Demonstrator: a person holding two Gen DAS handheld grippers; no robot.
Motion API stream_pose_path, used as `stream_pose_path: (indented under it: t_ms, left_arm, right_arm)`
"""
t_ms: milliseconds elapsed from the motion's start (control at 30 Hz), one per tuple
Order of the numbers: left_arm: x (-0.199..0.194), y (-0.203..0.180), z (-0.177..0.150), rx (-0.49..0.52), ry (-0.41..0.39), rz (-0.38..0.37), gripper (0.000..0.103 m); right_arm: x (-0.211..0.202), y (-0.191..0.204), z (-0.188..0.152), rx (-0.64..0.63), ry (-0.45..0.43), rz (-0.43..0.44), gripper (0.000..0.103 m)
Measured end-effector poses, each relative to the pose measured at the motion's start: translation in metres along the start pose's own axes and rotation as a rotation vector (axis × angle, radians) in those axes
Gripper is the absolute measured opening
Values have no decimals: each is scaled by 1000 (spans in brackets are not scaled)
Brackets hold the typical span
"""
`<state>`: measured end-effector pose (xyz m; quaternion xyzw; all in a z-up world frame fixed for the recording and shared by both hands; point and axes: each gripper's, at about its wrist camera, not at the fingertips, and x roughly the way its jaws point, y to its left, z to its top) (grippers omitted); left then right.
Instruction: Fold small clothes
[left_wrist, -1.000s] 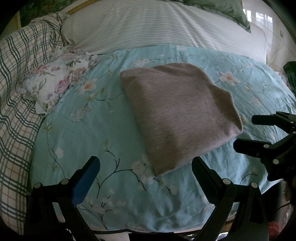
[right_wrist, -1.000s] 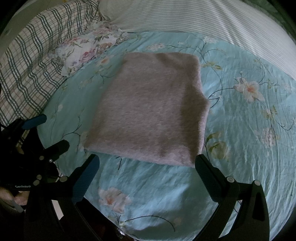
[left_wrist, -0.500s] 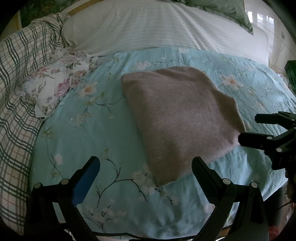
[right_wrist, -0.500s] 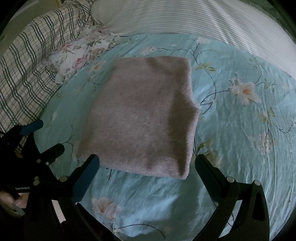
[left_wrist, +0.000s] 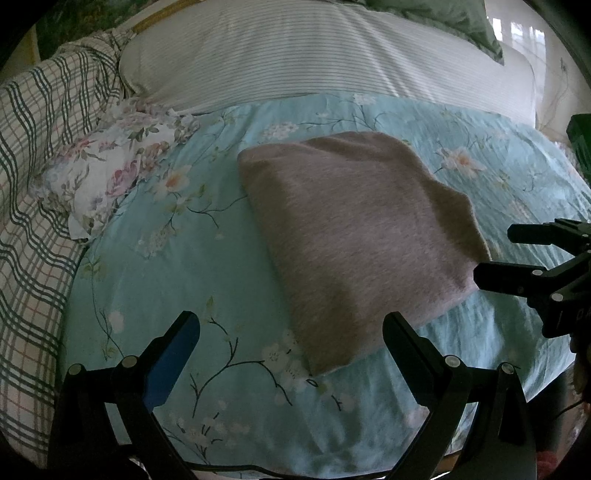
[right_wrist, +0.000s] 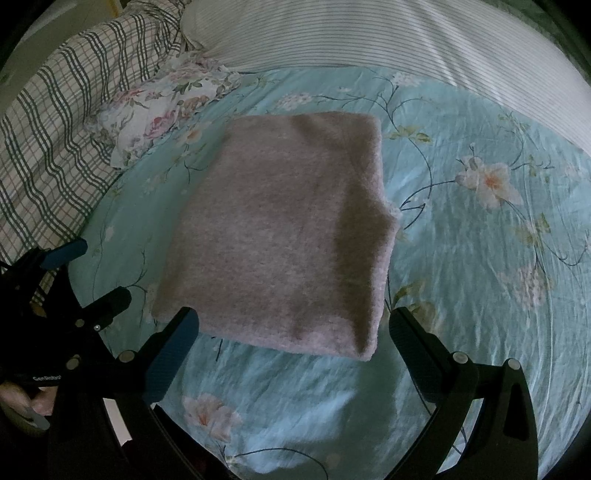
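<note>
Folded pinkish-grey knitted garment (right_wrist: 280, 236) laid flat on the turquoise floral bedsheet (right_wrist: 480, 258); left tongs (left_wrist: 291, 354) and right tongs (right_wrist: 291, 343) held apart, empty; folding judged complete, removal expected next

Garment: pinkish-grey folded cloth (right_wrist: 284, 236), lying flat on the floral sheet (right_wrist: 480, 258)
Right gripper (right_wrist: 291, 332): fingers spread wide, empty, at the cloth's near edge
Left gripper (right_wrist: 88, 273): lower left, beside the cloth, fingers apart
Background: plaid bedding (right_wrist: 55, 140), floral pillow (right_wrist: 159, 110), striped cover (right_wrist: 369, 37)
</note>
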<state>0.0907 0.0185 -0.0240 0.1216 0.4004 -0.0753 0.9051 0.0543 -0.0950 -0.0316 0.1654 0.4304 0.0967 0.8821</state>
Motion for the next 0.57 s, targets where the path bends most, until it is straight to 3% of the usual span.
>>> stream_pose_path:
  t_ms: [567]
  left_arm:
    - [9, 5, 1, -27, 14, 19, 100]
  right_arm:
    - [10, 5, 0, 13, 5, 31, 103]
